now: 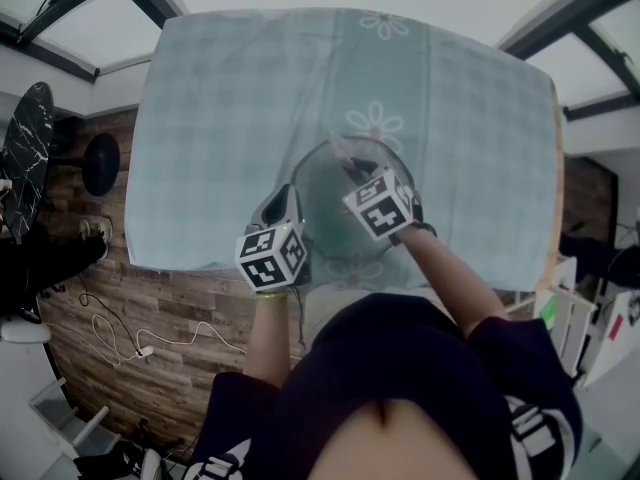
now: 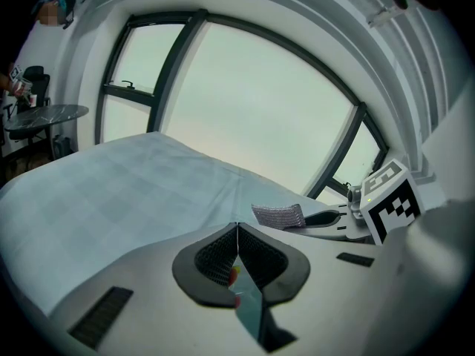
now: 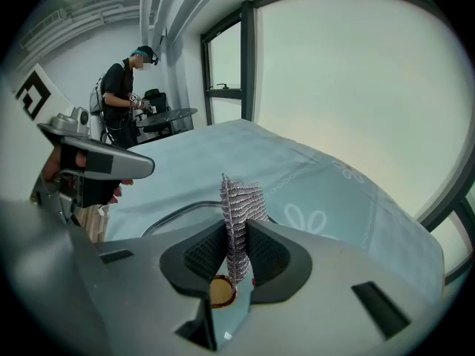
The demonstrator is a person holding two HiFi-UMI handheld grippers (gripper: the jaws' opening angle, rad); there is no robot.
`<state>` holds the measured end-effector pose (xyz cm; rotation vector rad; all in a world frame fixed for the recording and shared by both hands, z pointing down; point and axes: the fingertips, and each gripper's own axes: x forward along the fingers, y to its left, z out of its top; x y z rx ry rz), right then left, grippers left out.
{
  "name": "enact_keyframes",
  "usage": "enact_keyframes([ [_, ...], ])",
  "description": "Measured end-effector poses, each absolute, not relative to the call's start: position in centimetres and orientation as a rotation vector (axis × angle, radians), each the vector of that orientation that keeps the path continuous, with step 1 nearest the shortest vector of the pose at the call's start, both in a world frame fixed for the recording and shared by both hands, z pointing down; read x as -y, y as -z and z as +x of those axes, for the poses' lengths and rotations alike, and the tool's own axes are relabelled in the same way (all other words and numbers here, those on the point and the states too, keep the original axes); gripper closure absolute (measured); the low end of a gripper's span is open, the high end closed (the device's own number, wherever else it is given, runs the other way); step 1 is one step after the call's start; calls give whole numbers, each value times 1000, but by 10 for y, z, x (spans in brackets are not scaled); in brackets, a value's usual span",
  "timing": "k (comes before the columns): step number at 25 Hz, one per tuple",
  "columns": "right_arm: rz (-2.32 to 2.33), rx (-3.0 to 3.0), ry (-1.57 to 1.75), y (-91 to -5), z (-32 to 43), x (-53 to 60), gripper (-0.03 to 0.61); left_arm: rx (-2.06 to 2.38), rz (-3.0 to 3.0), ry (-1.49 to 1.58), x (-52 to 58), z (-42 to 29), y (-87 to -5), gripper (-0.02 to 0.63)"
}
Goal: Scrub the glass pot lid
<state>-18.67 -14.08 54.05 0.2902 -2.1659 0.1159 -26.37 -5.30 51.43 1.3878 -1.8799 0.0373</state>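
- Both forearms are reaching out from the dark-shirted torso [image 1: 400,388] and angling down over the table; the left forearm [image 1: 262,338] is running straight ahead, while the right forearm [image 1: 450,273] is slanting in from the right.
- The left gripper [image 1: 285,200] is pointing gently downward, its marker cube nearest the body. Its jaws are pressing flat together with no gap, and its tip is sitting at the left rim of the glass pot lid [image 1: 335,208]. I cannot tell whether it is nipping that rim.
- The right gripper [image 1: 350,163] is tipping more steeply down over the lid. Its jaws are clamping a silvery mesh scouring cloth [image 3: 239,206], which is standing upright above the pads.
- The lid is lying on the pale blue checked tablecloth [image 1: 250,98], just in front of a printed daisy [image 1: 375,123].
- Farther off, another person [image 3: 122,102] is standing beside a round marble-topped table [image 2: 44,113].
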Motion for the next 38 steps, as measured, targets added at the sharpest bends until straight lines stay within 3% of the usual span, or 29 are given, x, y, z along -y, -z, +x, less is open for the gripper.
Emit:
enact_keyframes([
  [38,-87,2132,-22,-555,-202,39,503,1955,1282,29,18,-272,-513,609],
])
